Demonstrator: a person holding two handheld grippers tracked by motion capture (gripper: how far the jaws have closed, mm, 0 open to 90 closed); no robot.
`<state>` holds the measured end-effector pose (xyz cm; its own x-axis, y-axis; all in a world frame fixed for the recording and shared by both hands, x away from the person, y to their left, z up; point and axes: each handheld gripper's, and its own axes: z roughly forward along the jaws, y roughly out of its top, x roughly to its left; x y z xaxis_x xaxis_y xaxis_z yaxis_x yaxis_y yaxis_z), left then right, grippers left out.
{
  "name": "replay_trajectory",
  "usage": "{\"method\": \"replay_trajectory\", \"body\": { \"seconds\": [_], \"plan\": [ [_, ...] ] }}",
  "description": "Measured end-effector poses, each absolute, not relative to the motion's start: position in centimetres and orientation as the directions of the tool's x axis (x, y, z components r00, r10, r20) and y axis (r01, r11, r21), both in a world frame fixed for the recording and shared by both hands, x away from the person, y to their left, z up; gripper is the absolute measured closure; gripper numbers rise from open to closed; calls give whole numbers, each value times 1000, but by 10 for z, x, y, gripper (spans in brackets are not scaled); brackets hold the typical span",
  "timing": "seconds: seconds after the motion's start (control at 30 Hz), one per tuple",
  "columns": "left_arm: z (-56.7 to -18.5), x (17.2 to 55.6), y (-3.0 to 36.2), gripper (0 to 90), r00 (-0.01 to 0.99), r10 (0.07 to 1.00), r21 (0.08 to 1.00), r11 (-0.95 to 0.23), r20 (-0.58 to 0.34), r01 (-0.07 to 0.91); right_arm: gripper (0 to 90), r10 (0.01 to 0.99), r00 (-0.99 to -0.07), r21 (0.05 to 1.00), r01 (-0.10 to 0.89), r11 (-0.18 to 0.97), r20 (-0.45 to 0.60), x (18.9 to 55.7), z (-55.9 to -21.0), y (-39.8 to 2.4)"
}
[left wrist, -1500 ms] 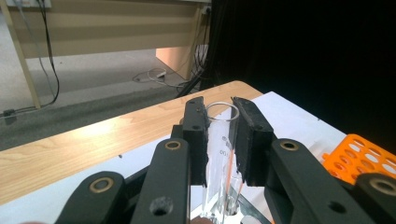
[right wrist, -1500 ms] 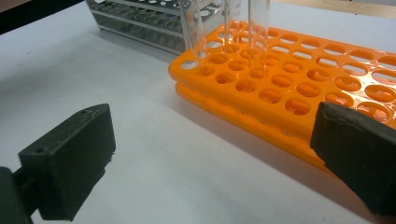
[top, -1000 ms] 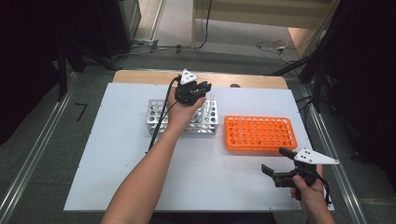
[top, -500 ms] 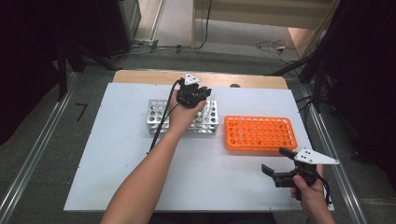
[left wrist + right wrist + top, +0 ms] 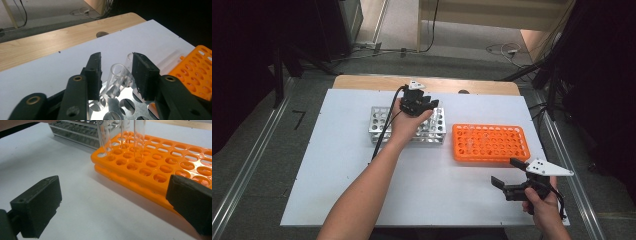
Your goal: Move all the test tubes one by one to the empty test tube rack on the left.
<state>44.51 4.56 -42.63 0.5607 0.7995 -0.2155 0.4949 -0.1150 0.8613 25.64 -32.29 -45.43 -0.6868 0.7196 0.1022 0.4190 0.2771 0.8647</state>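
My left gripper hovers over the right half of a silver metal tube rack. Its jaws have just been opening. In the left gripper view a clear glass tube stands tilted in a hole of the metal rack, between the parted jaws of my left gripper; the pads do not press on it. My right gripper rests low at the table's front right, open and empty, pointing toward the orange rack. Three clear tubes stand at the orange rack's far corner.
The white tabletop has free room on the left and at the front. A wooden strip runs along the far edge. A black cable trails from the left gripper over the metal rack. Dark floor and rails flank the table.
The left gripper's jaws have parted a little above the metal rack. Both hands stay where they were.
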Motion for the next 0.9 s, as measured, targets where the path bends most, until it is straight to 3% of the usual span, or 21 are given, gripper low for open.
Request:
{"method": "replay_trajectory", "body": {
  "seconds": [0.1,0.3,0.47,0.67,0.9],
  "plan": [
    [-424,440,49,517,576,782,858,-109,-238,502,0,719,-688,865,419,277,103,257,-454,-323],
    [-419,424,54,289,602,762,869,-109,-239,482,0,718,-688,866,416,277,101,257,-454,-321],
    [-415,405,60,166,614,753,881,-102,-236,463,0,719,-688,868,411,279,94,258,-453,-319],
    [-411,384,69,52,637,734,892,-96,-237,442,0,721,-686,869,409,279,92,259,-452,-317],
    [-407,360,80,0,649,722,901,-85,-238,425,0,721,-687,872,404,277,90,262,-449,-313]
  ]
}}
